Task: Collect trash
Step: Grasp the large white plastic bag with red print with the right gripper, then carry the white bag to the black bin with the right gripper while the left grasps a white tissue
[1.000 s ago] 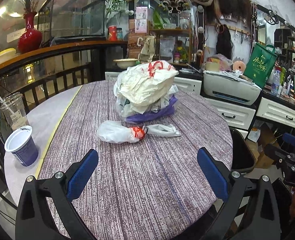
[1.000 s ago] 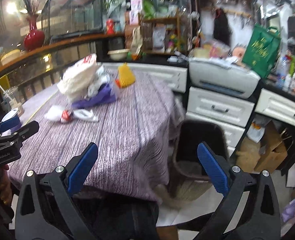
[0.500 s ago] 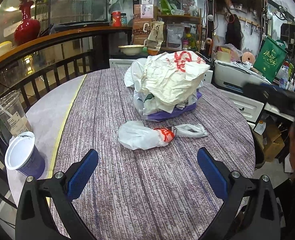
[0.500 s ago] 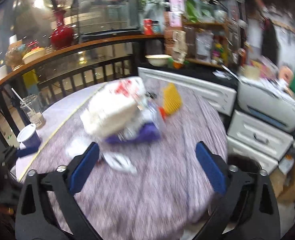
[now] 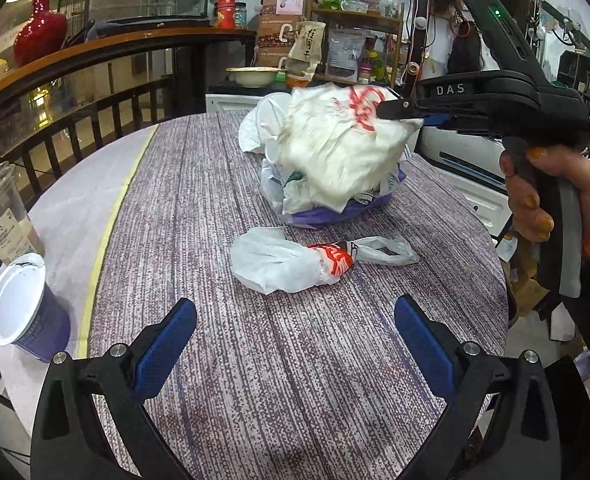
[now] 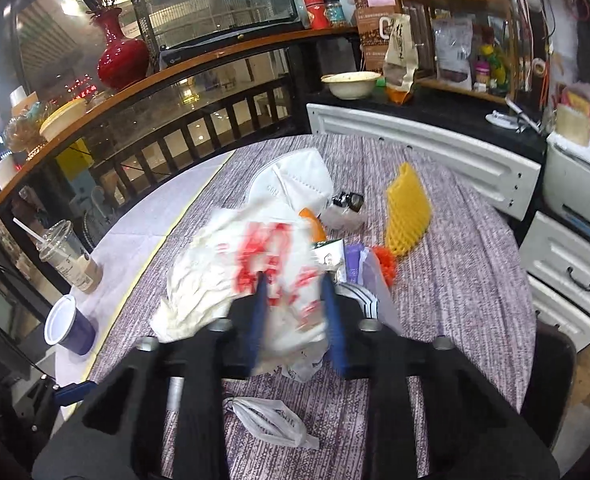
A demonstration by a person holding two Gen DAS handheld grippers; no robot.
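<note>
right gripper (image 6: 295, 284) moved in, jaws narrowed on white bag (image 6: 231, 276); left gripper (image 5: 295, 340) wide.

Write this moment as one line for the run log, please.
right gripper: jaws closing on big white bag, grip unconfirmed | left gripper: open, above table | small tied bag: untouched
</note>
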